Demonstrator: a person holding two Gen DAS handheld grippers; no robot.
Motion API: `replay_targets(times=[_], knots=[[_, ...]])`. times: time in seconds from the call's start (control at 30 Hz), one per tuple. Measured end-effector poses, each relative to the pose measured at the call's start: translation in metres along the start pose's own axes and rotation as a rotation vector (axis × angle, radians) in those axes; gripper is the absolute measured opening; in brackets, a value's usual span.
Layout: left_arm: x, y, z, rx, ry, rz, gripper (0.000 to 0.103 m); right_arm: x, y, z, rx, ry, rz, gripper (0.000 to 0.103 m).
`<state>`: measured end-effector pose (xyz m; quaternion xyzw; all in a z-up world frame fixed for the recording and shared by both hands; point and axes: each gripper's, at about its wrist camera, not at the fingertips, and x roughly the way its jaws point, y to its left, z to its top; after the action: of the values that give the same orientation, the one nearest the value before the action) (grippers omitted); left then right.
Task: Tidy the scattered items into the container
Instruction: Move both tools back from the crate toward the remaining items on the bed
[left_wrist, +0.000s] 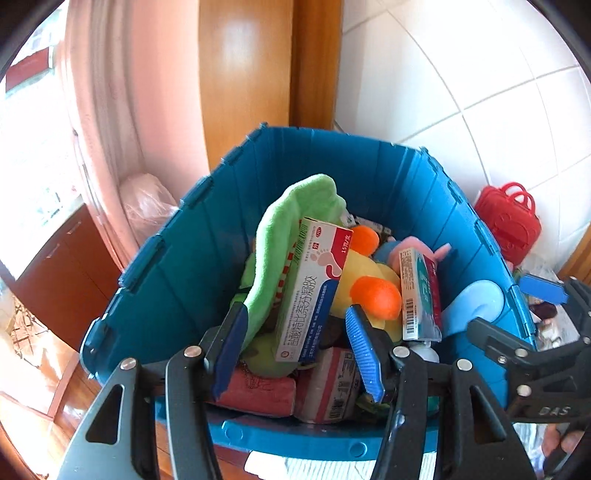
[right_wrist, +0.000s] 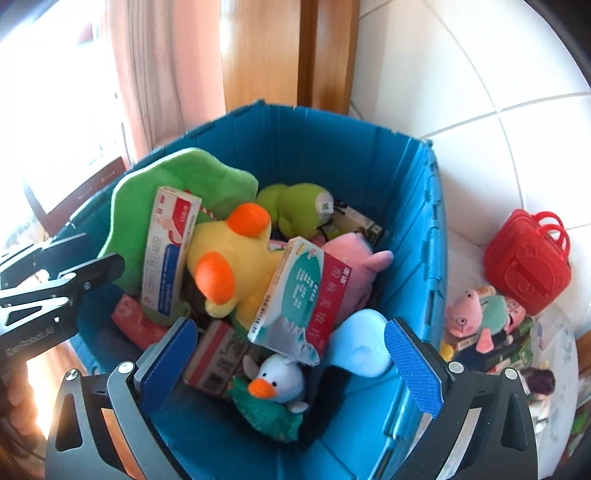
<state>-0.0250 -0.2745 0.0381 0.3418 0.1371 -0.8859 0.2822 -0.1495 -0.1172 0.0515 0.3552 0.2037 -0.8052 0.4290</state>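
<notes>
A blue folding crate (left_wrist: 207, 229) (right_wrist: 332, 147) holds a pile: a green plush (left_wrist: 295, 210) (right_wrist: 177, 177), a yellow duck plush (right_wrist: 229, 266) (left_wrist: 365, 273), a foot-cream box (left_wrist: 314, 291) (right_wrist: 170, 251), a red-and-teal medicine box (right_wrist: 299, 299) (left_wrist: 421, 295), a pink plush (right_wrist: 354, 266), a small white duck (right_wrist: 277, 380) and a pale blue item (right_wrist: 362, 343). My left gripper (left_wrist: 295, 343) is open and empty over the crate's near edge. My right gripper (right_wrist: 291, 365) is open and empty above the crate's near right corner. It also shows in the left wrist view (left_wrist: 517, 310).
Outside the crate to the right lie a red toy case (right_wrist: 528, 258) (left_wrist: 509, 221), a Peppa Pig plush (right_wrist: 480, 314) and dark boxes on a patterned surface. White tiled wall (right_wrist: 480, 92) behind, wooden door frame (left_wrist: 251, 74) and pink curtain (left_wrist: 110, 110) at the back left.
</notes>
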Motion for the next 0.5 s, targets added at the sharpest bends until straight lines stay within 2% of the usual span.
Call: replay_targets(times=[0.07, 0.23, 0.5], knots=[[-0.008, -0.003, -0.006, -0.013, -0.037, 0.016, 0.056, -0.011, -0.002, -0.006, 0.022, -0.039, -0.006, 0.103], [-0.027, -0.020, -0.017, -0.029, -0.111, -0.014, 0.059, -0.043, -0.021, -0.024, 0.092, -0.117, -0.028, 0.103], [-0.054, -0.100, -0.019, 0.084, -0.186, -0.137, 0.061, -0.087, -0.082, -0.061, 0.192, -0.179, -0.139, 0.103]])
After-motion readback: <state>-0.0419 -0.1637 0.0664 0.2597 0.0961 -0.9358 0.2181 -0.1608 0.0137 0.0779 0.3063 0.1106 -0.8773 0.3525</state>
